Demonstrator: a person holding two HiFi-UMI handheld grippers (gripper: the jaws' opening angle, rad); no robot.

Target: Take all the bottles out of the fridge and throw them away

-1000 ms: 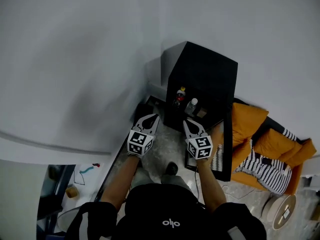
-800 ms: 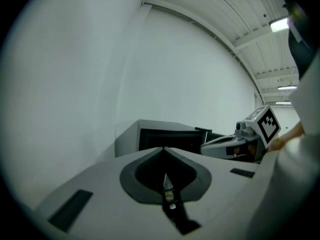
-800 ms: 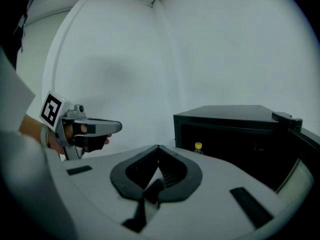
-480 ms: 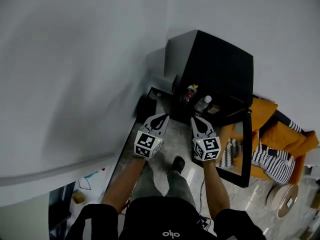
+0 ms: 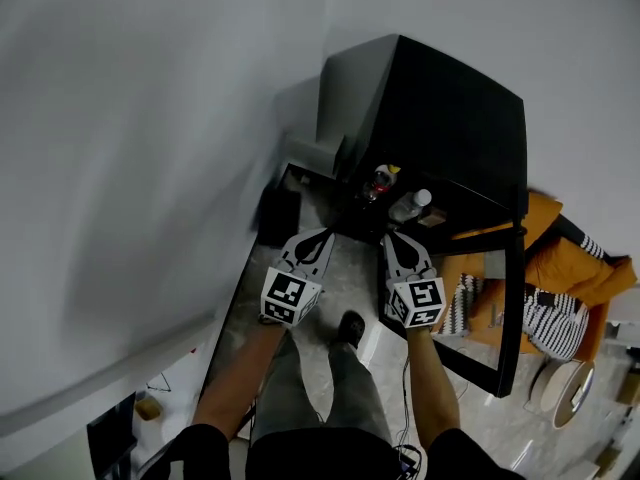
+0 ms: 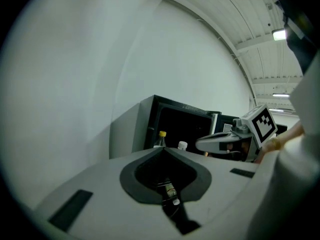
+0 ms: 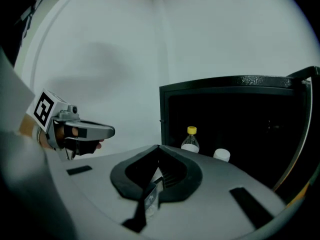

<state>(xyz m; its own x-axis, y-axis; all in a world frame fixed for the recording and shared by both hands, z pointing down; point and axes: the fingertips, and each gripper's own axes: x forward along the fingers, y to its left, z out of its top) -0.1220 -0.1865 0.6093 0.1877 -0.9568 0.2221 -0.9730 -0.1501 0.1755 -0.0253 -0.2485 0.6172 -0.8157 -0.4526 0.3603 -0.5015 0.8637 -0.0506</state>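
Left gripper [image 5: 321,235] clenched, jaws pressed tip to tip, nothing between them. Right gripper [image 5: 392,238] likewise clamped tight and empty. Hang side by side above the floor [image 5: 345,268], near each other but apart, left one on the left, both aimed at the fridge [image 5: 440,118] and tipped slightly downward. Stop short of the fridge opening and touch nothing.

Small black fridge in the far corner, close against the pale wall [image 5: 150,118]. Door [image 5: 512,298] swung wide open to the right. Dark inside; shelves hard to make out.

Two bottles inside, upright, close together near the front of the opening. Yellow-capped bottle [image 5: 381,180] on the left, with a trace of red on it in the head view. White-capped bottle [image 5: 411,205] just to its right and a little nearer. Both well beyond the gripper tips, neither one touched. Seen over the closed tips in both gripper views, caps and shoulders showing.

Shoe [image 5: 349,328] on the floor, nearer than the grippers and between them. Orange cloth [image 5: 575,263] and striped fabric [image 5: 545,320] on the right, beyond the open door. Round spool [image 5: 565,393] on the floor at the near right.
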